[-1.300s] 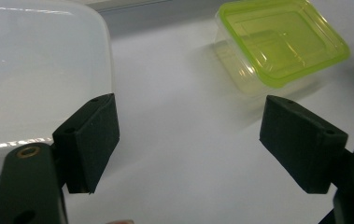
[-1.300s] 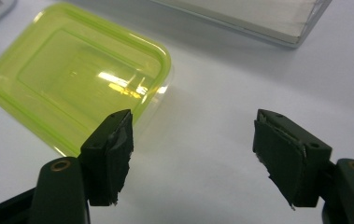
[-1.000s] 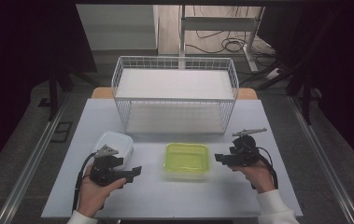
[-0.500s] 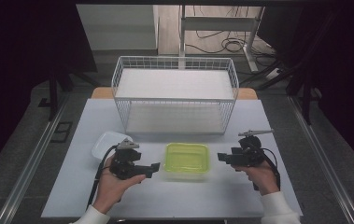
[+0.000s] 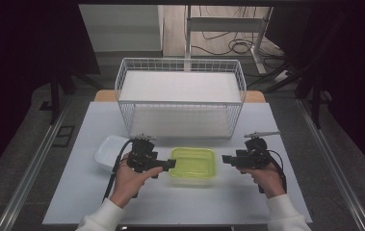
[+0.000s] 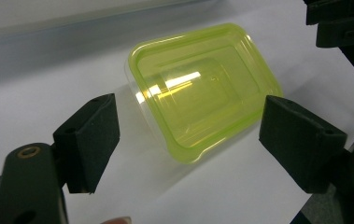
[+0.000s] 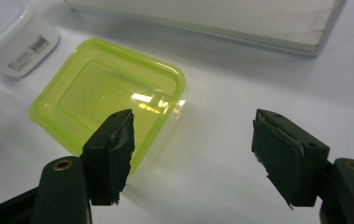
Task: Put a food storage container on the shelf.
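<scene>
A yellow-green translucent lidded container lies flat on the white table, in front of the wire basket. My left gripper hovers at its left edge, pointing right. In the left gripper view the left gripper is open, with the container just beyond its pads and nothing gripped. My right gripper sits a little off the container's right side, pointing left. It is open too, and the container lies ahead and left of its jaws.
A white plastic tub stands left of the left hand, and its barcode label is visible in the right gripper view. A large white wire basket with a pale board inside stands behind. Dark floor and rails flank the table.
My left gripper has moved right, from over the white tub to the green container's left edge. The right gripper has stayed in place.
</scene>
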`<state>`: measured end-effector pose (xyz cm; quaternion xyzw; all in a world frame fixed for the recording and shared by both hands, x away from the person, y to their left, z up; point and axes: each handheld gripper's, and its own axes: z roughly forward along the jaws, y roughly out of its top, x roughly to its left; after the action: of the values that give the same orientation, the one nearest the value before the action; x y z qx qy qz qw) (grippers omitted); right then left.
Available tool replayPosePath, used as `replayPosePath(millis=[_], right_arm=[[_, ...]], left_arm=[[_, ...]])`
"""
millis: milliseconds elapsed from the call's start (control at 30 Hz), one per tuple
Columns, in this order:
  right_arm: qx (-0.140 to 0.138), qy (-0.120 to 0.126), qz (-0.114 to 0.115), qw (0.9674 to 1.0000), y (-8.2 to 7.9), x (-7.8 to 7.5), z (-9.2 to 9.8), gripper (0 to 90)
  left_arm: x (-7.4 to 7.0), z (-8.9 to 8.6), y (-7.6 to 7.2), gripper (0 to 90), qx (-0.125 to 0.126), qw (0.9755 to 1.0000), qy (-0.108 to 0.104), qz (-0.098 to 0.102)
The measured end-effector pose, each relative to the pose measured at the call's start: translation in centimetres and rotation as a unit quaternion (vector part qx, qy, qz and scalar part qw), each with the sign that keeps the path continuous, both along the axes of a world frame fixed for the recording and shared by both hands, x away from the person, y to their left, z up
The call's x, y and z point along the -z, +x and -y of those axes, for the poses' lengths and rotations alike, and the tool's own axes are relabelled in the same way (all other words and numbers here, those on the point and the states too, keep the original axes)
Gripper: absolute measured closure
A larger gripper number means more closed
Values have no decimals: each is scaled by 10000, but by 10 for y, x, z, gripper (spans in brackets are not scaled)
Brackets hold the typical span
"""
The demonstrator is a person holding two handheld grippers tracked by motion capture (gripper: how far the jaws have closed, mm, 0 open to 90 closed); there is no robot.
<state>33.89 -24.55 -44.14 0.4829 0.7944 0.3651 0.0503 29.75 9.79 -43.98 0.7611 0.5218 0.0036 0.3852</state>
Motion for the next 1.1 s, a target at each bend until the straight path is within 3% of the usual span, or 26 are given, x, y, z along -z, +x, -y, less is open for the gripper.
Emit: replayPosePath(millis=[167, 300, 600, 733, 1100], right_arm=[[-159, -13, -44, 9999, 2, 2, -10, 310], [-293, 38, -133, 9995, 3, 4, -17, 330], [-210, 185, -396, 9988, 10, 16, -23, 386], [-153, 193, -530, 9983, 12, 24, -23, 398], [-63, 276, -820, 9962, 18, 37, -28, 419]], left_arm=[[9, 2, 13, 206, -68, 9995, -111, -305], [14, 3, 20, 228, -150, 9989, -191, -413], [30, 7, 34, 277, -172, 9970, -261, -702], [32, 4, 39, 289, -194, 9964, -383, -734], [43, 3, 44, 339, -151, 9951, -406, -890]])
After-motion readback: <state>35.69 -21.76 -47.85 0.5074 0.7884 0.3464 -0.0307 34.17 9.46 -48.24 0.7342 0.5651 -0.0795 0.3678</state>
